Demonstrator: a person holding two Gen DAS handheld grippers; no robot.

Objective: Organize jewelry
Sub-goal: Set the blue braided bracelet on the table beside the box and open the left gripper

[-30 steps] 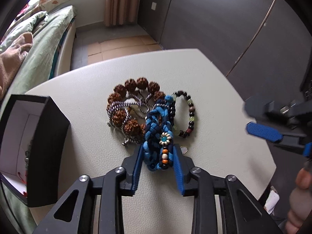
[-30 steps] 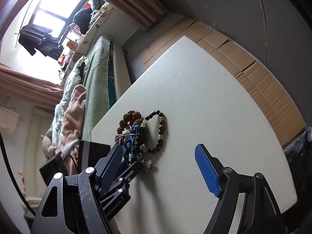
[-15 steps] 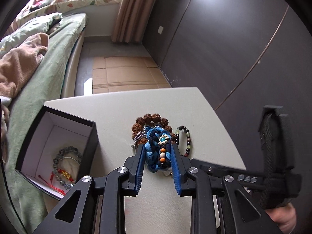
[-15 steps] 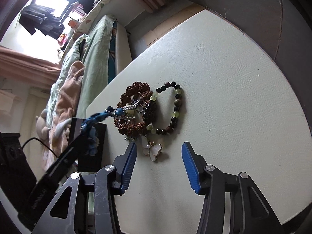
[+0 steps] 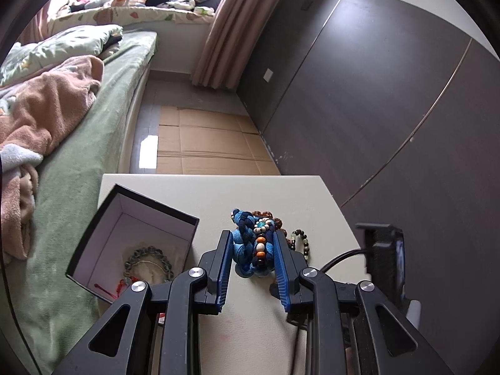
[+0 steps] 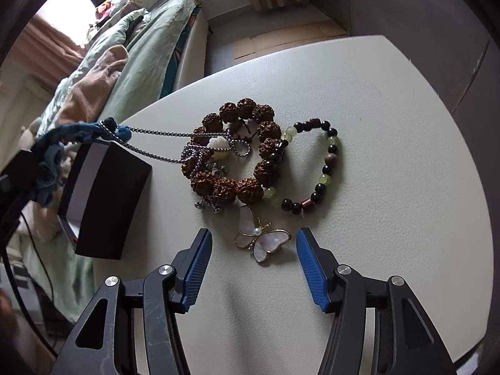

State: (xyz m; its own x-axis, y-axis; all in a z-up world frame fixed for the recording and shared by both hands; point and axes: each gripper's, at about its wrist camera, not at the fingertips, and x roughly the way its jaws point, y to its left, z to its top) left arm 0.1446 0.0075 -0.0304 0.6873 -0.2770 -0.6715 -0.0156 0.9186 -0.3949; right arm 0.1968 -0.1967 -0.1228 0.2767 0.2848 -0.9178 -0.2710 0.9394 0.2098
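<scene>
Right wrist view: 2 bead bracelets (image 6: 242,153), 1 butterfly pendant (image 6: 261,239).

bed (image 5: 93,143) – green sheet | curtain (image 5: 231,31) | cardboard (image 5: 206,143) – on floor

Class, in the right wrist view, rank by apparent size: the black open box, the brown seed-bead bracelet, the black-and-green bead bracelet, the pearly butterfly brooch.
1. Black open box
2. Brown seed-bead bracelet
3. Black-and-green bead bracelet, only slightly smaller in outline
4. Pearly butterfly brooch, smallest despite lying nearest the camera
</scene>
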